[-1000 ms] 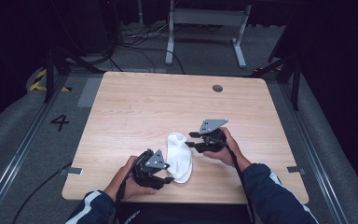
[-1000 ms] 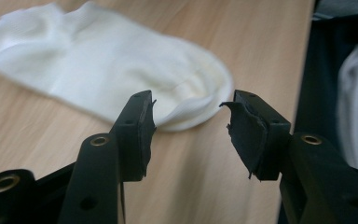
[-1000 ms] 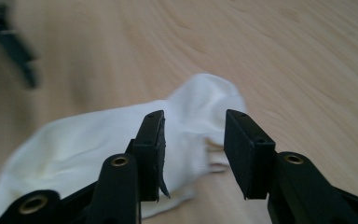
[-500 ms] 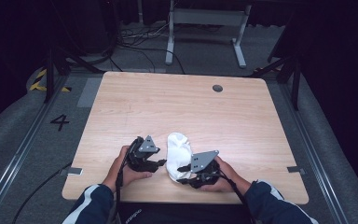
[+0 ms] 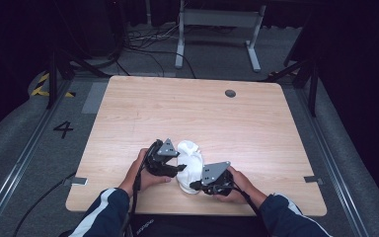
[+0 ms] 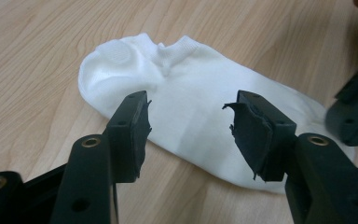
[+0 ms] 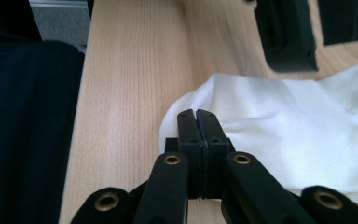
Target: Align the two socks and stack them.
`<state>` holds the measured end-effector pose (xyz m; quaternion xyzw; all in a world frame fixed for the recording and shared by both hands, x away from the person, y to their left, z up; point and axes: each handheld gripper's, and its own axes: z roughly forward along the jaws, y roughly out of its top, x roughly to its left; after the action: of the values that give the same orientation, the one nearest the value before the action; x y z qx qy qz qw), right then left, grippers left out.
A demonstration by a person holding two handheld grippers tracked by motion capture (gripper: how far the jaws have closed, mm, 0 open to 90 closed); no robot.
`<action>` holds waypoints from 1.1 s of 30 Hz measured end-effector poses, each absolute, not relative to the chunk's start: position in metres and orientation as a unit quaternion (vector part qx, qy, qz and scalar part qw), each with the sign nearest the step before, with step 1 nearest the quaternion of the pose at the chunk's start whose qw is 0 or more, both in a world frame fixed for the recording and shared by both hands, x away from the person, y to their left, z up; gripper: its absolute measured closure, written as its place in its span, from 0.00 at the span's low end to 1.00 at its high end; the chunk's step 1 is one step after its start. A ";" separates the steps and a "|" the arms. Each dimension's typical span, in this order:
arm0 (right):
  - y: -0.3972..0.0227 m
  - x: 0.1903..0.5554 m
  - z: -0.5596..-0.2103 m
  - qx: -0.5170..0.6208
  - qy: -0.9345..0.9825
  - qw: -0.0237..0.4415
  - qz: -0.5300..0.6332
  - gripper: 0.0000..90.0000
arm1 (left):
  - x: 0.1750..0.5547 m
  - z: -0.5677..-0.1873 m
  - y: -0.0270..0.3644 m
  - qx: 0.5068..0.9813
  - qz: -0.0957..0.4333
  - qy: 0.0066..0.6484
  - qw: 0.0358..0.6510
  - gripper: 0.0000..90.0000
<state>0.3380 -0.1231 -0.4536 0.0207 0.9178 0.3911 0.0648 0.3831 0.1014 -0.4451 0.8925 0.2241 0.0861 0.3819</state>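
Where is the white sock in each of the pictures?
High view: the white fabric ankle sock lies near the front edge of the light wooden table, between the two grippers.
Left gripper view: the sock spans the middle, beyond the open jaws of the left gripper.
Right gripper view: it fills the right half, its toe end pinched by the right gripper.
Shared landmark: the table's wood grain under the sock.

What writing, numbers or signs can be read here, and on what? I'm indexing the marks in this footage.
"4": dark numeral on the grey floor left of the table.
Small pale print on the dark clothing at the bottom edge: too small to read.
The white sock bears no text.
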 end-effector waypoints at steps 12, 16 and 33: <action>-0.134 0.328 -0.438 0.004 0.921 0.058 0.384 0.97 | 0.391 -0.469 0.085 0.906 0.084 0.228 0.347 0.47; -0.132 0.327 -0.446 0.009 0.926 0.068 0.371 0.88 | 0.393 -0.471 0.086 0.906 0.087 0.230 0.346 0.48; -0.123 0.323 -0.468 -0.025 0.919 0.091 0.384 0.70 | 0.392 -0.477 0.090 0.899 0.091 0.234 0.358 0.49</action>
<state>0.3234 -0.1227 -0.4680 -0.0249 0.9186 0.3839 0.0906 0.3920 0.0896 -0.4766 0.8991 0.2344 0.0907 0.3584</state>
